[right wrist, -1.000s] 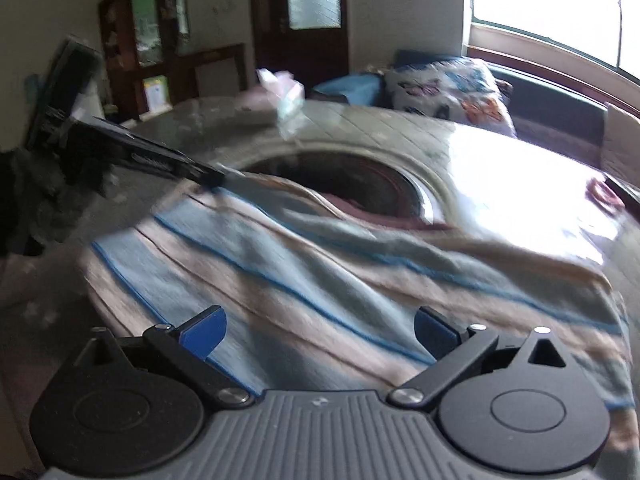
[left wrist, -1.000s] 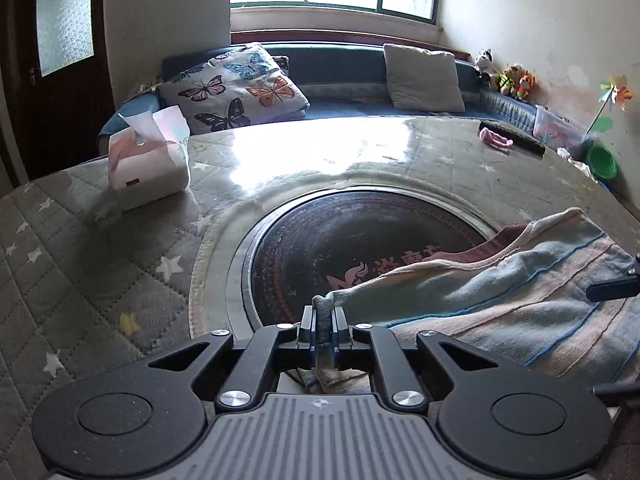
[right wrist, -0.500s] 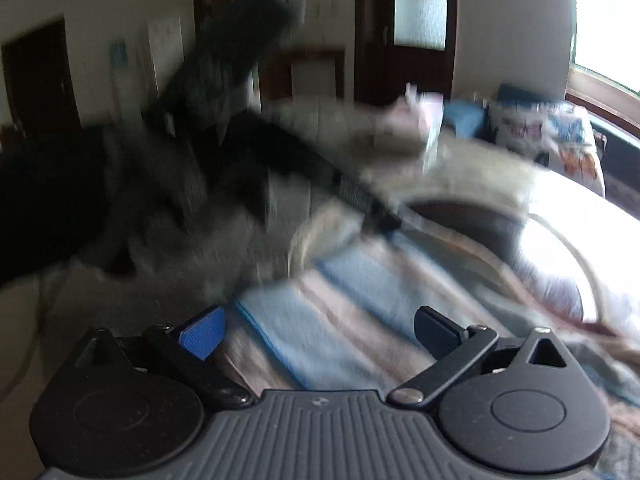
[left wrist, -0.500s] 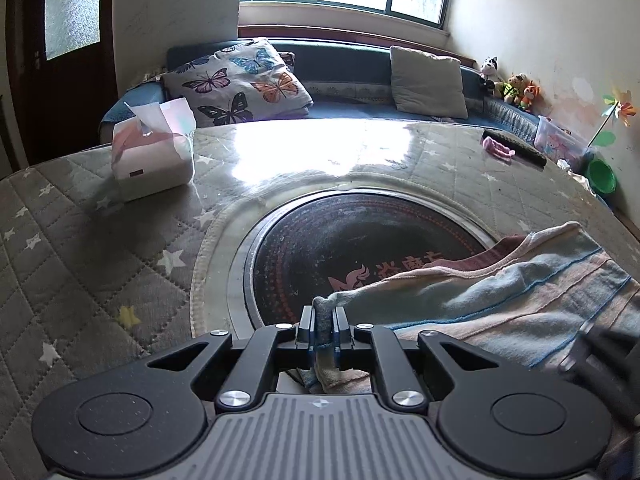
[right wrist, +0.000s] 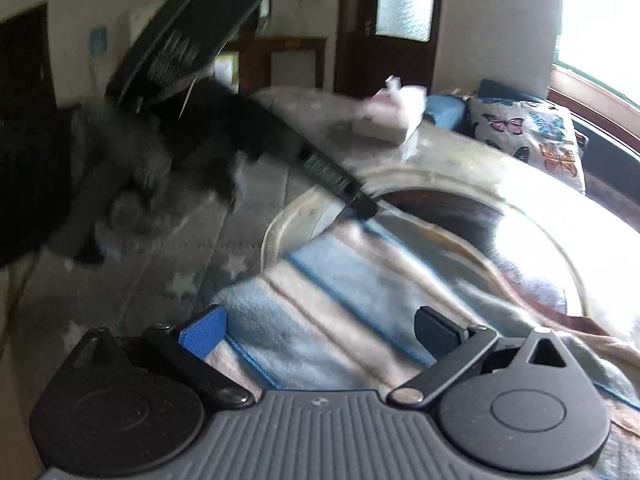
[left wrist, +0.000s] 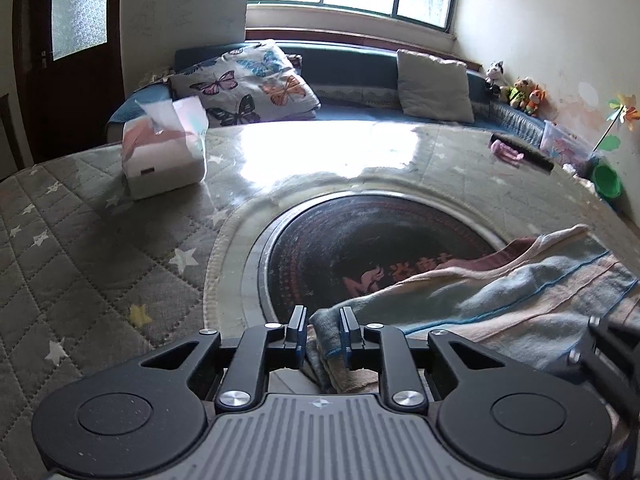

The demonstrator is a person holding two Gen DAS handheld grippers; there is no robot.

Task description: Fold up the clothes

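A striped blue, pink and cream garment [left wrist: 520, 304] lies on the quilted round table [left wrist: 80, 248], partly over its dark glass centre [left wrist: 360, 248]. My left gripper [left wrist: 323, 328] has the garment's bunched corner between its jaws, which are opening; a gap shows beside the left pad. In the right wrist view the left gripper's tip [right wrist: 360, 204] rests at the garment's far edge. My right gripper [right wrist: 320, 330] stands wide open just above the striped garment [right wrist: 320, 300], with nothing pinched. Its dark body shows at the lower right edge of the left wrist view.
A tissue box [left wrist: 164, 152] stands on the table's far left. A small pink thing [left wrist: 506, 152] lies at the far right rim. Beyond the table, a sofa holds a butterfly pillow [left wrist: 248, 88] and a grey cushion [left wrist: 436, 86]. A person's dark sleeve [right wrist: 40, 184] fills the left of the right wrist view.
The left jaws, earlier pinched tight on the garment corner, have parted. The right gripper has swung leftward across the garment toward the left gripper, still open.
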